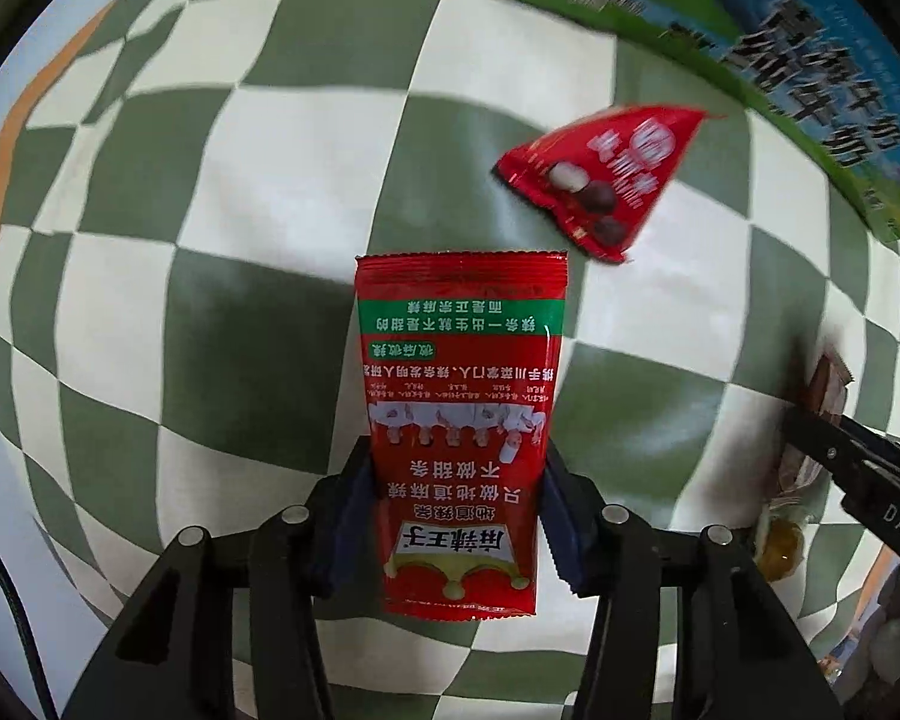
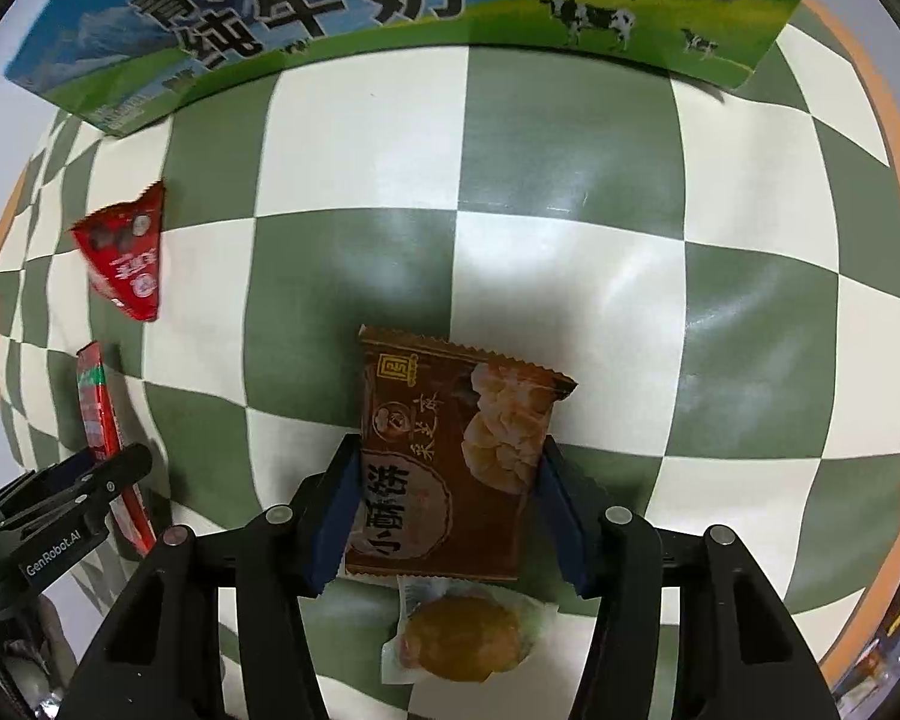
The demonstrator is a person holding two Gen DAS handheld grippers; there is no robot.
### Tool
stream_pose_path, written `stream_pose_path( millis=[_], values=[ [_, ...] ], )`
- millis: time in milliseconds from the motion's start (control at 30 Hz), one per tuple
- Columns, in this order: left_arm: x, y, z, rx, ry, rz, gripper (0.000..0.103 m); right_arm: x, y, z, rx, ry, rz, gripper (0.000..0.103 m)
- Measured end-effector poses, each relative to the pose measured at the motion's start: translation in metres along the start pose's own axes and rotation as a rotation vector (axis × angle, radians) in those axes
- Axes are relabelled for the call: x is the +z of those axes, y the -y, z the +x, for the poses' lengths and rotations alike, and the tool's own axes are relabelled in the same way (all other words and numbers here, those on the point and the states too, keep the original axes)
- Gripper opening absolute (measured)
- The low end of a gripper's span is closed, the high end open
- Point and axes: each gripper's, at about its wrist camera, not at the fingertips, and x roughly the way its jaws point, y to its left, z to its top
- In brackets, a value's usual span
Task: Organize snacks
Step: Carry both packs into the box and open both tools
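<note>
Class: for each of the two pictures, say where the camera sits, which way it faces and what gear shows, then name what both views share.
Left wrist: on the left gripper, facing down at the checked cloth; its fingers clamp a red packet.
Right wrist: on the right gripper, facing down; its fingers clamp a brown packet above a yellow pastry.
Shared: the cloth, the triangular red packet, the milk box, and each other's gripper at the edge.

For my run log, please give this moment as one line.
left gripper: shut on red rectangular foil packet | right gripper: shut on brown pastry wrapper | loose: red triangular packet, clear-wrapped yellow cake
</note>
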Motion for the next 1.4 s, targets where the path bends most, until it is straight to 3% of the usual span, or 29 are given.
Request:
stream_pose_path(
  millis=[267,533,767,867,1100,1233,1400],
  values=[
    [0.006,0.033,-0.051,-0.03,0.109,0.07,0.048,-0.005,0.0,-0.031,0.049,0.069,-0.031,0.058],
    [0.028,0.067,-0.119,-0.125,0.211,0.13,0.048,0.0,-0.006,-0.106,0.123,0.187,-0.064,0.058],
    [0.087,0.089,-0.17,-0.229,0.26,0.178,0.048,0.029,-0.007,-0.18,0.192,0.294,-0.048,0.058],
    [0.12,0.098,-0.182,-0.216,0.285,0.193,0.048,0.053,-0.002,-0.199,0.203,0.341,-0.028,0.058],
    [0.203,0.114,-0.174,-0.129,0.253,0.214,0.048,0.125,0.007,-0.221,0.185,0.391,0.004,0.058],
    [0.247,0.116,-0.148,-0.076,0.192,0.219,0.048,0.167,0.011,-0.218,0.146,0.365,0.005,0.058],
    [0.276,0.114,-0.107,-0.036,0.086,0.215,0.048,0.206,0.015,-0.193,0.107,0.297,0.005,0.058]
  ],
)
